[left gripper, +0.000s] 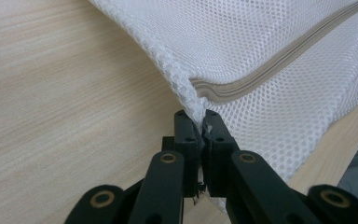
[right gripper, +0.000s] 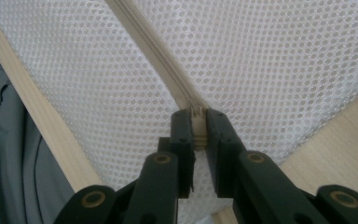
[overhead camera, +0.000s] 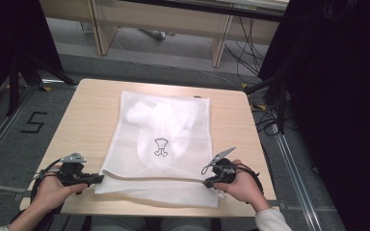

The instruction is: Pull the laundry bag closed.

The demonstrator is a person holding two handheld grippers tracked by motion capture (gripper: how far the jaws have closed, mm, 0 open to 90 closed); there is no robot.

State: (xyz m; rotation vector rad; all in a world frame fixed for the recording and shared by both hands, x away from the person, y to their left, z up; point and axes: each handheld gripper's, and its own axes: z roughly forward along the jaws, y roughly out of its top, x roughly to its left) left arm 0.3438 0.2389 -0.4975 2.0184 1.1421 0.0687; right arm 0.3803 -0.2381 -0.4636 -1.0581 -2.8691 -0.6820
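Both tools pinch mesh bag (overhead camera: 159, 144) zipper (right gripper: 168, 74) ends, L (overhead camera: 98, 179) & R (overhead camera: 207, 183).

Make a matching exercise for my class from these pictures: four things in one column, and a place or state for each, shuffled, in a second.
1. left gripper
2. right gripper
3. mesh bag
4. black drawing

A. lies flat on the wooden table
B. shut on the zipper pull
C. printed mid-bag
D. shut on the bag's corner

Pairs: 1-D, 2-B, 3-A, 4-C
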